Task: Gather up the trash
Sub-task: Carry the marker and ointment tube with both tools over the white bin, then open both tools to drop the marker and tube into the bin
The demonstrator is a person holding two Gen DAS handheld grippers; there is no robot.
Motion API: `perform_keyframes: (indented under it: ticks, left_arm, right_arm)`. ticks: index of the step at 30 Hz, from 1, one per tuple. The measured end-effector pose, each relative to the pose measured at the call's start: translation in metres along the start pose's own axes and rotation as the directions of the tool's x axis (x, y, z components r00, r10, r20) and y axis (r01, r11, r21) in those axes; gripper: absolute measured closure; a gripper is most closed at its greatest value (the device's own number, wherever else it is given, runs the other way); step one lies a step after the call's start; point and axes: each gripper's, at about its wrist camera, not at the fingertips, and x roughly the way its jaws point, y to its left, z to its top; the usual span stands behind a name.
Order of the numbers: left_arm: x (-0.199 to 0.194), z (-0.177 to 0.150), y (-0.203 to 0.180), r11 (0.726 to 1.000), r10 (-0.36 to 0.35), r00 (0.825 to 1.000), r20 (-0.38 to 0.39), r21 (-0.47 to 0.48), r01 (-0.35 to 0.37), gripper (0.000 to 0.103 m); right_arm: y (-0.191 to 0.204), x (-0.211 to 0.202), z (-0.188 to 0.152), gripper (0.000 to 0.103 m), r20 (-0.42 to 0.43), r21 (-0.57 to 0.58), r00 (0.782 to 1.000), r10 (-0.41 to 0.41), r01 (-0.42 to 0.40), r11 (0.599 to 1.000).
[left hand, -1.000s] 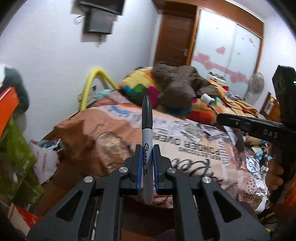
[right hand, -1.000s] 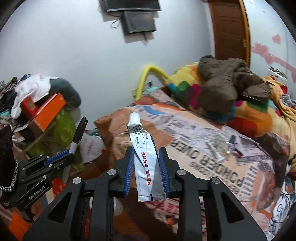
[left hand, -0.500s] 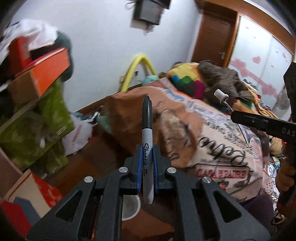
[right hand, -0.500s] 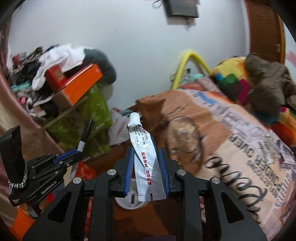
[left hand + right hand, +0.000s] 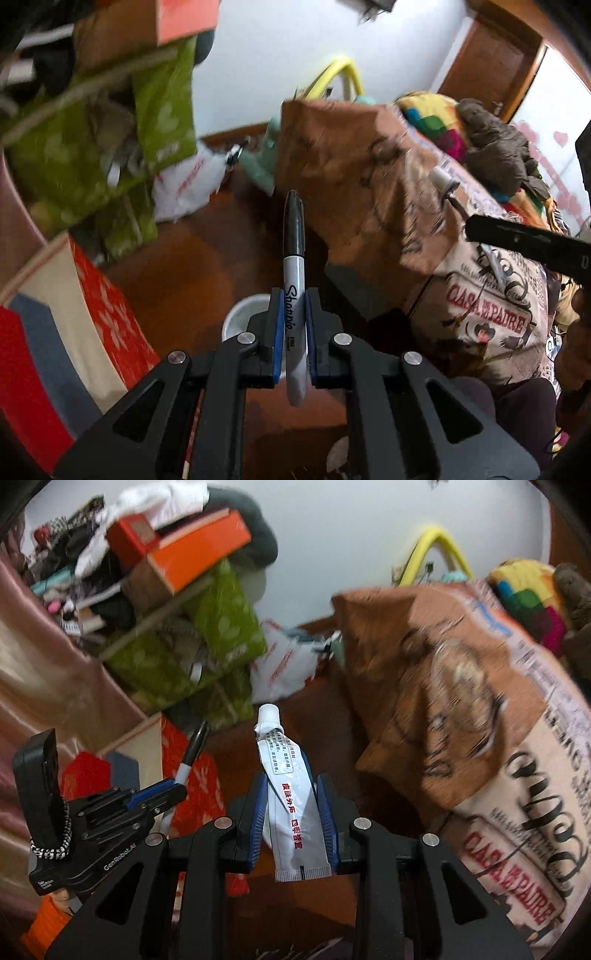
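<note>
My left gripper (image 5: 294,325) clamps a black marker (image 5: 294,273) at frame centre; my right gripper (image 5: 294,812) clamps a white tube (image 5: 291,797) likewise; pickup done; deposit remains, probably into the white bin (image 5: 240,317), lower centre, partly hidden.

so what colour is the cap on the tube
White cap on the silver tube, clearest in the right wrist view.

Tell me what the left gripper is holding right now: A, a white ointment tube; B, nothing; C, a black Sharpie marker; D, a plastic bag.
C: the left gripper is shut on a black Sharpie marker, cap pointing away; the white tube sits in the right gripper.
</note>
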Motion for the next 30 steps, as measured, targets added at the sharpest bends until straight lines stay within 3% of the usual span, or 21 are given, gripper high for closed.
perform_keyframes:
  ticks: [5,11,18,22,27,30]
  left_arm:
    - [0.031,-0.019,0.021,0.998,-0.008,0.997,-0.071,-0.067,0.003,0.093]
    - [0.063,-0.033,0.037,0.992,-0.018,0.99,-0.143,-0.127,0.0,0.093]
    - [0.085,-0.032,0.045,0.985,-0.056,0.983,-0.176,-0.173,0.025,0.094]
    - [0.092,-0.023,0.043,0.984,-0.064,0.984,-0.168,-0.177,0.034,0.094]
    - [0.099,-0.014,0.032,0.989,-0.057,0.984,-0.167,-0.141,0.034,0.094]
    - [0.105,-0.009,0.027,0.992,-0.014,0.983,-0.181,-0.127,-0.009,0.092]
  right_arm:
    - [0.005,0.048,-0.011,0.078,-0.114,0.008,0.993,0.009,-0.008,1.0]
    - [0.01,0.089,-0.011,0.078,-0.188,0.005,0.982,0.002,-0.001,1.0]
    - [0.016,0.115,0.003,0.075,-0.214,0.004,0.977,0.008,-0.007,1.0]
    - [0.01,0.113,0.005,0.057,-0.204,0.005,0.978,-0.036,0.037,0.999]
    - [0.001,0.106,0.004,0.057,-0.2,-0.009,0.978,-0.057,0.056,0.998]
    - [-0.004,0.099,0.003,0.056,-0.194,0.001,0.979,-0.053,0.054,0.999]
